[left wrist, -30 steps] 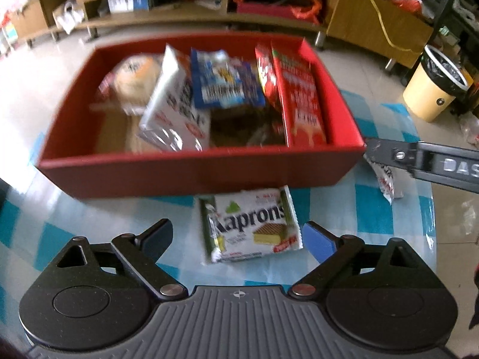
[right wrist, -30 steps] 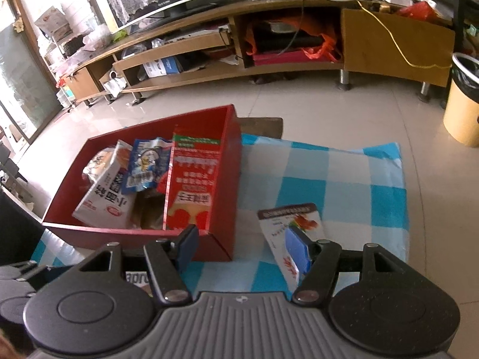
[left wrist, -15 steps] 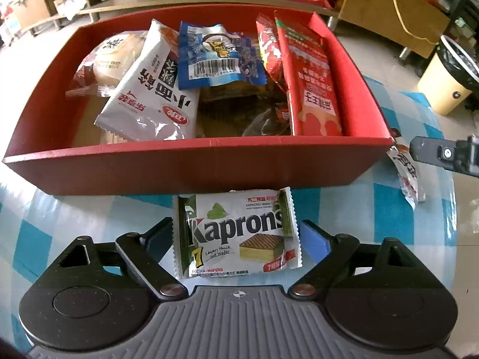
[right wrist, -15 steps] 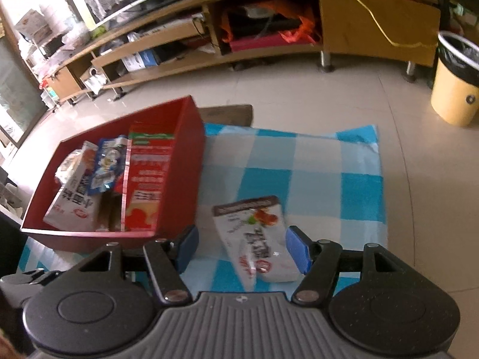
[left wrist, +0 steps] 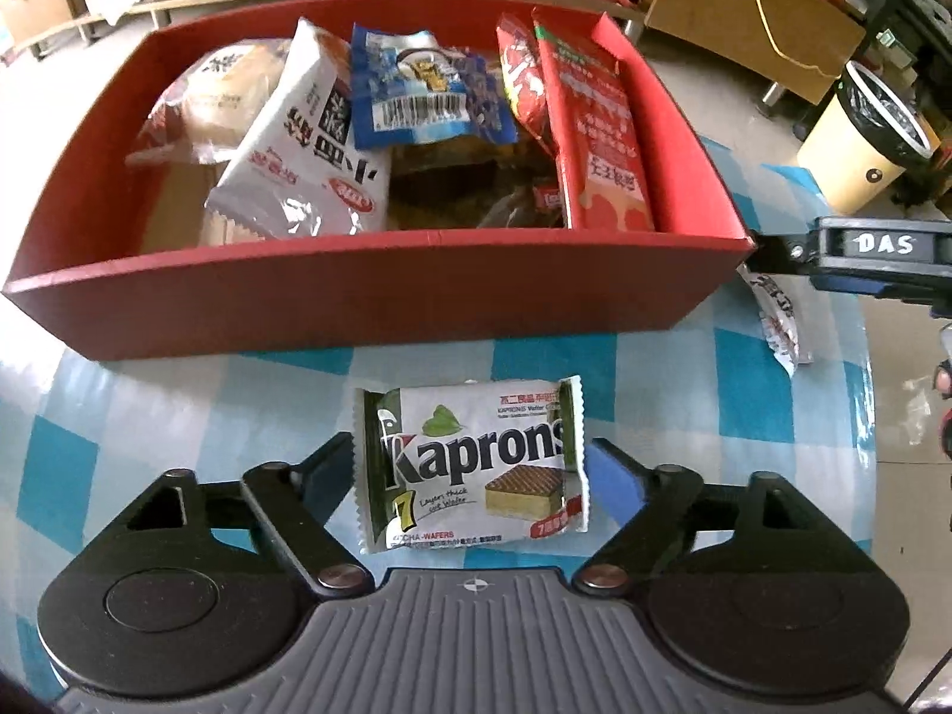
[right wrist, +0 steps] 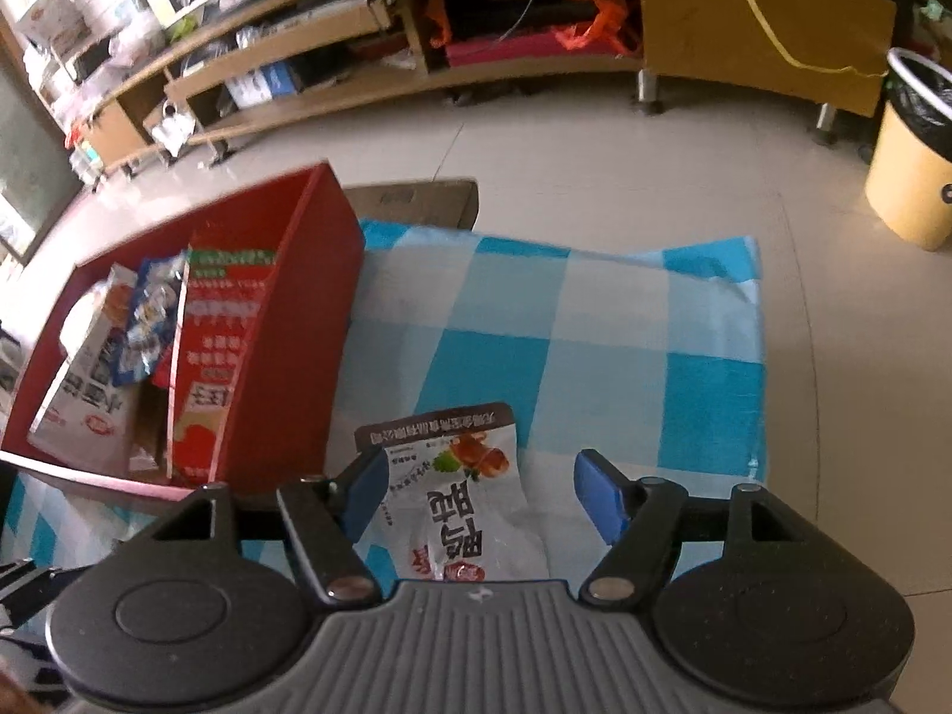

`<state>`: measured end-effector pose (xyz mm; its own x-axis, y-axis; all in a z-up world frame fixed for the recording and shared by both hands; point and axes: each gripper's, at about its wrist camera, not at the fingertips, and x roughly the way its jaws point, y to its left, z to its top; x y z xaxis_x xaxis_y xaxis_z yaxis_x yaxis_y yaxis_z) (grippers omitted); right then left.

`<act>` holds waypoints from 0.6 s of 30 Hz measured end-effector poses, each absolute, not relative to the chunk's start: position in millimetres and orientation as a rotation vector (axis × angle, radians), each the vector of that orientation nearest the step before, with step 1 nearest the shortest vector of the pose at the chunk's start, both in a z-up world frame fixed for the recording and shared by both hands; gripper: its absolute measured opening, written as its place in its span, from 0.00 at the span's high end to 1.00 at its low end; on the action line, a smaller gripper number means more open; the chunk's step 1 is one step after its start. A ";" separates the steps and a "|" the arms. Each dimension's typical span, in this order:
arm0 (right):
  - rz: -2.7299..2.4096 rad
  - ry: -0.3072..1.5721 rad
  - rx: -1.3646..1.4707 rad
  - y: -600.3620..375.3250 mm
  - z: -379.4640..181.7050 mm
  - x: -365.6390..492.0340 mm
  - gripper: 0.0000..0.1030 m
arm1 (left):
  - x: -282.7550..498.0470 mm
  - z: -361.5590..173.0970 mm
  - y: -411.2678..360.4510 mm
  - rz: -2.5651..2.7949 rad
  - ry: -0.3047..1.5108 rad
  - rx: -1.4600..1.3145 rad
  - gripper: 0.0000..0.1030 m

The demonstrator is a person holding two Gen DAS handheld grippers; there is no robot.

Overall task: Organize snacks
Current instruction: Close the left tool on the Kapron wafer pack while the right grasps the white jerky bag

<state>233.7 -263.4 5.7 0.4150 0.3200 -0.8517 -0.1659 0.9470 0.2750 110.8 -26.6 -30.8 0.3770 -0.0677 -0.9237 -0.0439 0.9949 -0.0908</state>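
A red box (left wrist: 369, 291) holds several snack packets. In front of it a green-and-white Kaprons wafer pack (left wrist: 473, 464) lies flat on the checked cloth between the open fingers of my left gripper (left wrist: 470, 470). My right gripper (right wrist: 479, 494) is open around a white-and-grey snack pouch (right wrist: 458, 500) that lies on the cloth just right of the red box (right wrist: 285, 357). The right gripper's arm (left wrist: 863, 250) shows at the right of the left wrist view above that pouch (left wrist: 779, 321).
A blue-and-white checked cloth (right wrist: 595, 345) covers the round table. A yellow waste bin (right wrist: 910, 172) stands on the floor at the right. A long wooden TV cabinet (right wrist: 416, 53) runs along the back. A chair back (right wrist: 410, 202) shows behind the table.
Both grippers have moved forward and down. The wafer pack now lies between the left fingers and the pouch between the right fingers. Both stay open.
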 end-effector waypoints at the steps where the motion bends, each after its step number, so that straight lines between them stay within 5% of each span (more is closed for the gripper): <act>1: 0.312 1.118 0.150 -260.5 1.4 235.2 0.34 | 111.8 -31.7 -26.5 -0.015 1.184 -0.103 0.11; 5: 0.334 1.106 0.089 -249.1 -4.2 231.8 0.23 | 113.8 -34.5 -28.0 -0.013 1.185 -0.093 0.06; 10: 0.319 1.063 -0.046 -230.9 -6.0 215.1 0.24 | 113.9 -38.4 -30.9 0.006 1.178 -0.054 0.03; 14: 0.336 1.051 -0.096 -221.7 -2.5 198.1 0.47 | 112.8 -39.9 -34.4 0.014 1.180 -0.032 0.03; 18: 0.342 1.057 -0.093 -223.6 -1.0 185.3 0.47 | 107.3 -39.0 -33.7 0.011 1.186 -0.038 0.03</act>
